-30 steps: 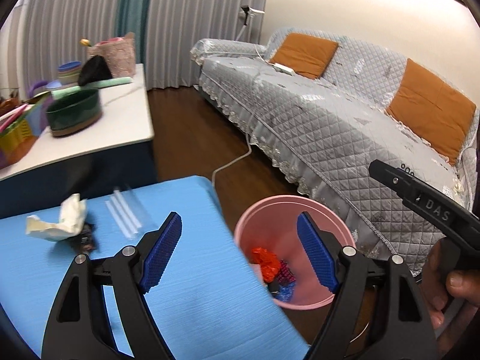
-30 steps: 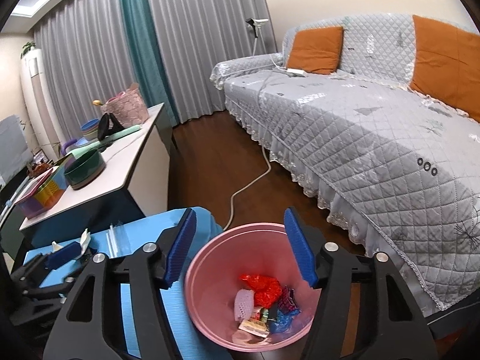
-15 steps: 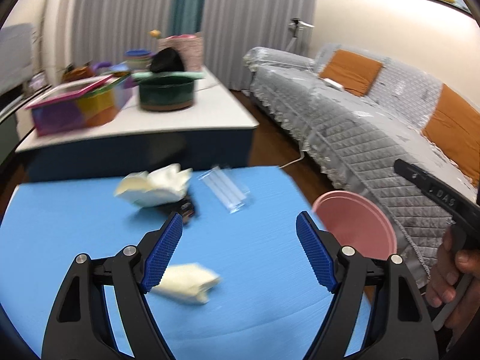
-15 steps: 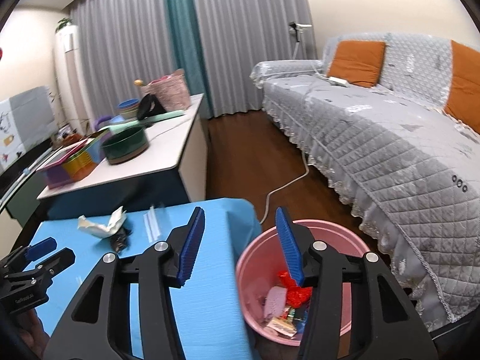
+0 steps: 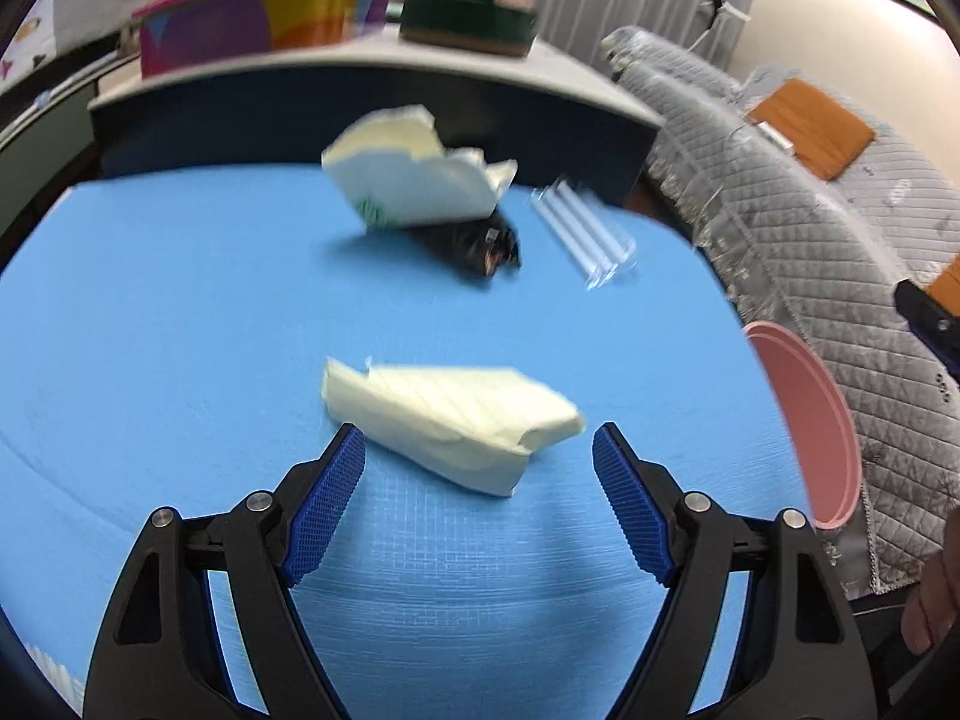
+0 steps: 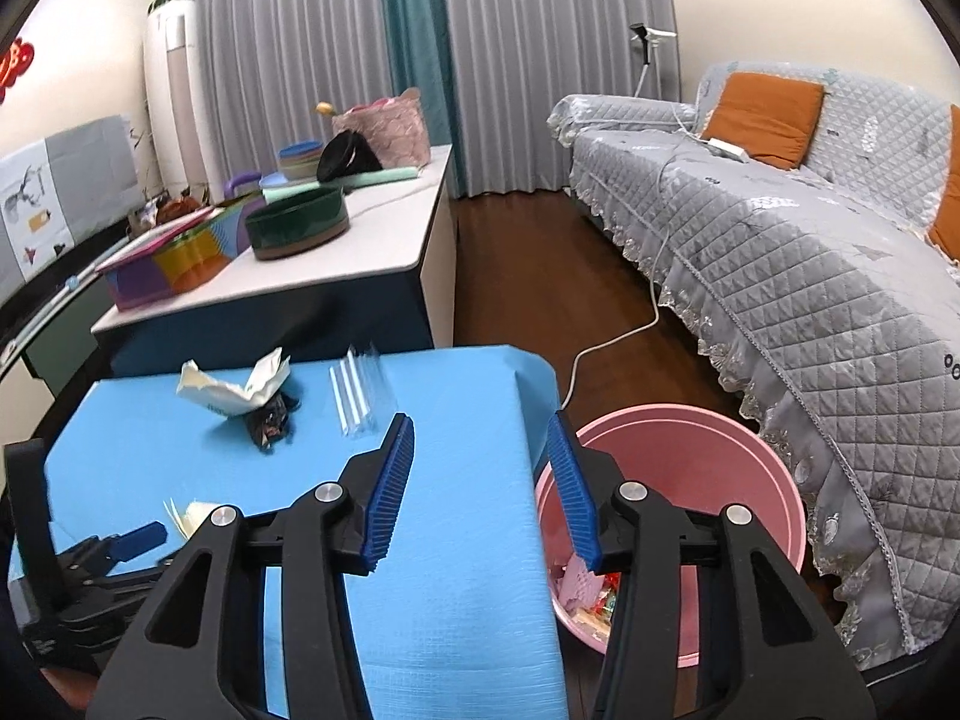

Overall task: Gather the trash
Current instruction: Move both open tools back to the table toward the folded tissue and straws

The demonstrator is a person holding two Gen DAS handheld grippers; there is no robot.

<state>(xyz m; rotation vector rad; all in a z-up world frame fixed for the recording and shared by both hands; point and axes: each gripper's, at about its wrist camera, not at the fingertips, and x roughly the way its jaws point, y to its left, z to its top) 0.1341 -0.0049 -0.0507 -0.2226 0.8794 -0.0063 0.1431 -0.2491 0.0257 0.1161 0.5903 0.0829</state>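
Observation:
A crumpled cream napkin [image 5: 456, 414] lies on the blue table [image 5: 150, 330]. My left gripper [image 5: 478, 450] is open just above it, one pad on each side of its near edge and neither touching. Farther back lie a second crumpled paper [image 5: 414, 180], a black wrapper [image 5: 480, 240] and a clear straw packet [image 5: 582, 228]. My right gripper [image 6: 480, 426] hangs half open and empty over the table's right edge, beside the pink bin [image 6: 690, 438], which holds several bits of trash. The right wrist view also shows the left gripper [image 6: 138, 540] by the napkin [image 6: 198, 513].
Behind the blue table stands a white-topped sideboard [image 6: 372, 252] with a green bowl [image 6: 297, 228] and a colourful box [image 6: 174, 264]. A grey quilted sofa [image 6: 810, 252] with orange cushions runs along the right. A white cable [image 6: 612, 342] trails over the wooden floor.
My left gripper has swung from the pink bin to the table and come down over the cream napkin. The right gripper has drawn back from over the bin and its jaws have narrowed.

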